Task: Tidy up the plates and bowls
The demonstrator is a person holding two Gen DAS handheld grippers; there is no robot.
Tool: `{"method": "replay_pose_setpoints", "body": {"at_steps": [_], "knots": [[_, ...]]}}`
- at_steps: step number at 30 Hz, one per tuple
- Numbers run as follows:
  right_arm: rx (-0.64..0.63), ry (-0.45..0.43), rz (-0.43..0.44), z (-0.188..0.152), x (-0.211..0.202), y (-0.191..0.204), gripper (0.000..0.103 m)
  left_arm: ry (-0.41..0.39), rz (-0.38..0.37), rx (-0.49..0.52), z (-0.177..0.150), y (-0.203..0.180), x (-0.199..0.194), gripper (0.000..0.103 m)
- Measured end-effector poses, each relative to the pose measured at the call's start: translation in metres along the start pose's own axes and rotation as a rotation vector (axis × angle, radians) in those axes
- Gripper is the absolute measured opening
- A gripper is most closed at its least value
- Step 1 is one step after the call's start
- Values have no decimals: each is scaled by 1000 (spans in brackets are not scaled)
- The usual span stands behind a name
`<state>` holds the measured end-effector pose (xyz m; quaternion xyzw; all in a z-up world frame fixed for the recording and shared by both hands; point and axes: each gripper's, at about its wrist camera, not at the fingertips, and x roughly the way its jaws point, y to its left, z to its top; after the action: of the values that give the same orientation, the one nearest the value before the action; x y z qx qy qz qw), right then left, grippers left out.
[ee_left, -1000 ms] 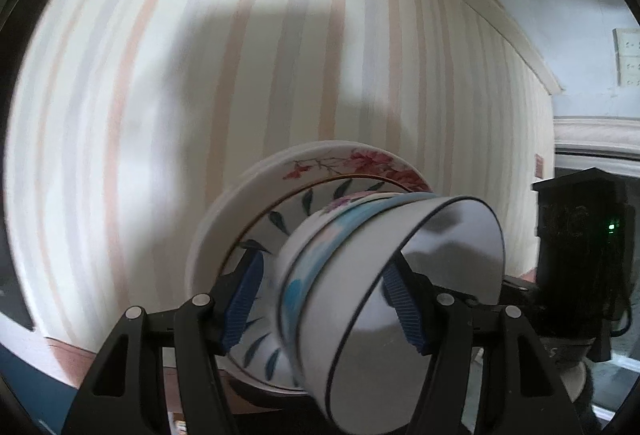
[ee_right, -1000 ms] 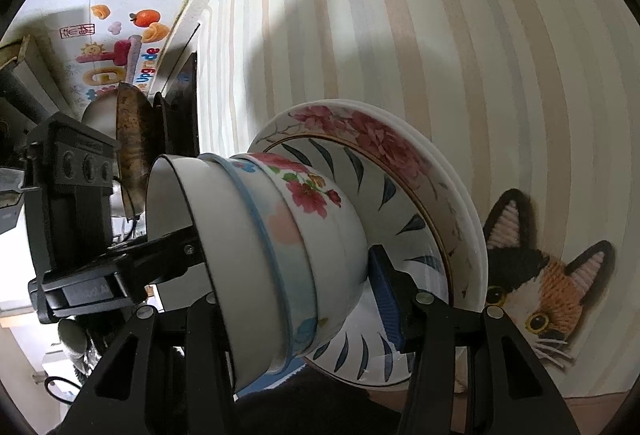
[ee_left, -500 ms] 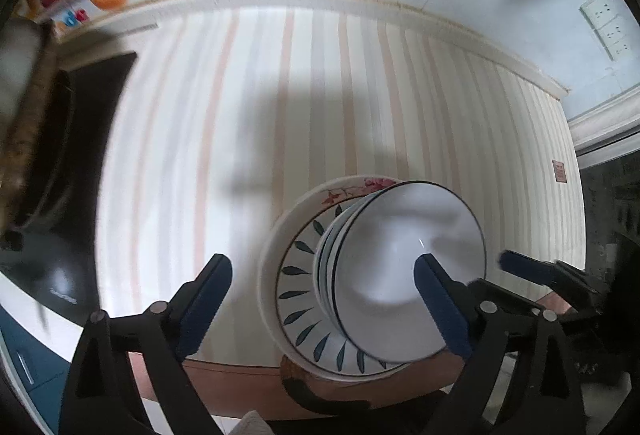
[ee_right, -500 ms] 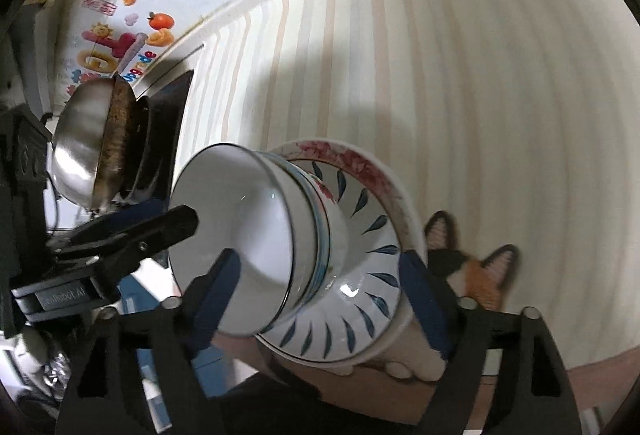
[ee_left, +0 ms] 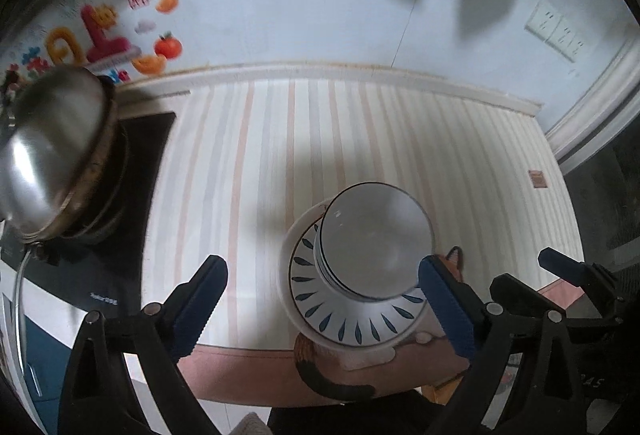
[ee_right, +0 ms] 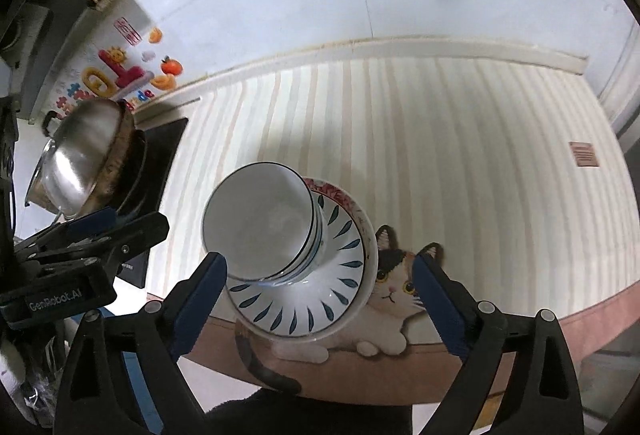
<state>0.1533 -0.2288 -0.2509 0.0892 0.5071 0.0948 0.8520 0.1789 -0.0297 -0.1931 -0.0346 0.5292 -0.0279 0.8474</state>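
A: White china first: your stack of bowls [ee_right: 260,223] sits nested on the blue-leaf plate [ee_right: 312,299], which lies on a floral plate [ee_right: 340,195], all on the striped cloth [ee_left: 360,139] near the front edge of the worktop.

B: Is either gripper holding it?

A: No. Your left gripper [ee_left: 324,303] and right gripper [ee_right: 320,299] have both just been spreading apart and now stand wide. The stack shows between the pads in both views, but the pads are clear of it.

B: What can't you make out?

A: How many bowls are nested; only rims show under the top one. The floral plate is mostly covered. The cat [ee_right: 392,287] printed on the cloth is half hidden by the plates, and in the left view only an ear and the tail show. The steel wok [ee_left: 48,151] on the dark hob [ee_left: 120,235] is blurred and cut by the frame edge. Wall stickers [ee_left: 104,35] are too smeared to read.
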Motion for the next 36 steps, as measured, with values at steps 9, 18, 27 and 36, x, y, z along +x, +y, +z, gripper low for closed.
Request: {"method": "replay_pose_setpoints", "body": {"at_steps": [9, 18, 27, 36], "knots": [[-54, -144, -29, -42, -92, 17, 98, -156, 39, -19, -44, -9, -85, 101], [-110, -239, -37, -96, -164, 33, 99, -234, 64, -24, -98, -26, -142, 101], [-118, -291, -61, -142, -211, 50, 99, -283, 88, -37, -141, -22, -186, 101], [-104, -351, -120, -170, -243, 66, 99, -311, 100, -5, -162, -14, -210, 101]]}}
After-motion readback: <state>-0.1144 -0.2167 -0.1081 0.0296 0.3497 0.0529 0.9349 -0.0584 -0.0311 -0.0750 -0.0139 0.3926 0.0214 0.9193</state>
